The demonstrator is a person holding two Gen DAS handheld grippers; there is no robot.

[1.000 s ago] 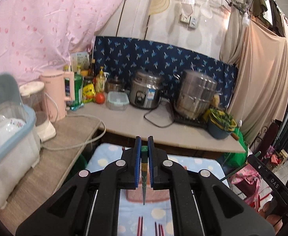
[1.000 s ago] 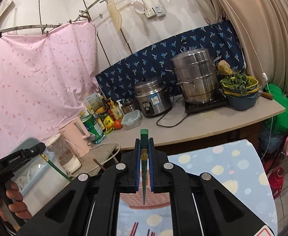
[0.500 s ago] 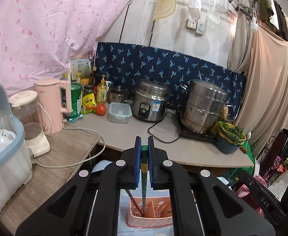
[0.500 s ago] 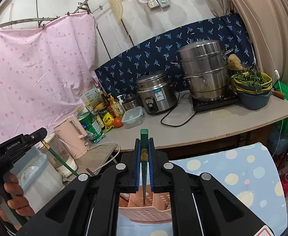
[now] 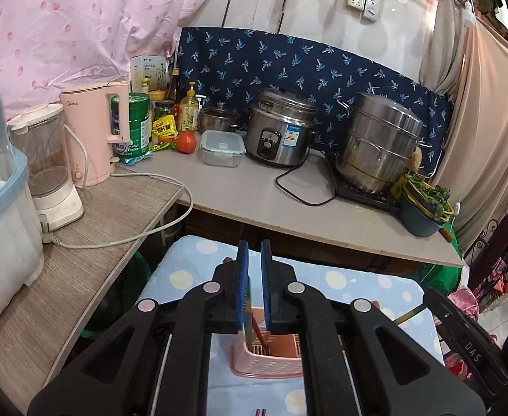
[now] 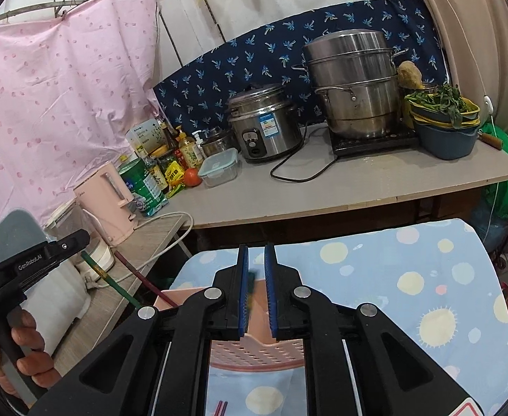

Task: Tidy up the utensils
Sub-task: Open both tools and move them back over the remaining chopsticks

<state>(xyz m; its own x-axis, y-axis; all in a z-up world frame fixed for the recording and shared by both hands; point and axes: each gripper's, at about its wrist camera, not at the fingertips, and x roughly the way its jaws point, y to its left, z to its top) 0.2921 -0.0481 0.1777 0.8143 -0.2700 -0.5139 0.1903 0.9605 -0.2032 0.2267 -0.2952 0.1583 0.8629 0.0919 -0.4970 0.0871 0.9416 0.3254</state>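
Directly beneath both grippers, a pink perforated plastic utensil basket (image 5: pixel 266 360) is being kept on the pale blue dotted tablecloth (image 6: pixel 410 277). The left gripper (image 5: pixel 252 287) is being held with its blue-padded jaws parted, and a slim green chopstick (image 5: pixel 249 326) is being seen between them, dropping into the basket beside a dark red chopstick (image 5: pixel 259 334). The right gripper (image 6: pixel 256 289) is likewise being held released, a blurred green chopstick (image 6: pixel 250 289) lying against its left pad above the basket. Further red chopsticks (image 6: pixel 220 407) are being left on the cloth below the right gripper
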